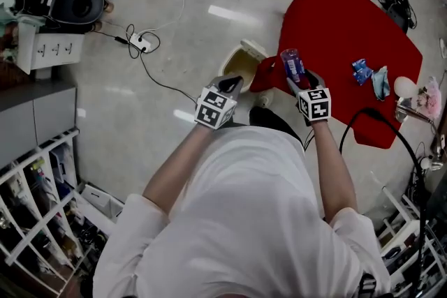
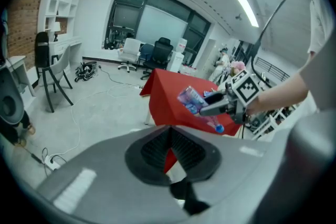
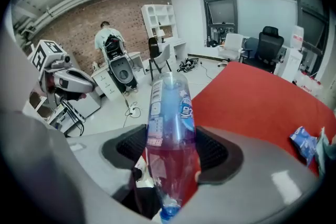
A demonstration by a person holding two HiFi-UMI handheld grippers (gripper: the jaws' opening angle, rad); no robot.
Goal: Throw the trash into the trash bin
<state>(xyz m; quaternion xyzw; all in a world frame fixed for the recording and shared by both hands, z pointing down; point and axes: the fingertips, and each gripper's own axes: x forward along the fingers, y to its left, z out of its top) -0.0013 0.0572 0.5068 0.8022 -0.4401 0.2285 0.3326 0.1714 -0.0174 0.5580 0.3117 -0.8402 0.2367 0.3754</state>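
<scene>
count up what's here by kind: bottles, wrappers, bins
bottle: 1
wrappers: 2, a blue wrapper and a teal wrapper
trash bin: 1
total: 4

A clear plastic bottle (image 3: 169, 128) with a blue label is sitting clamped in the right gripper (image 1: 300, 80), blue cap downward. The cream trash bin (image 1: 251, 48) is standing open on the floor beside the red bench (image 1: 349, 24), where a blue wrapper (image 1: 361, 70) and possibly a teal one (image 1: 380, 82) are lying
</scene>
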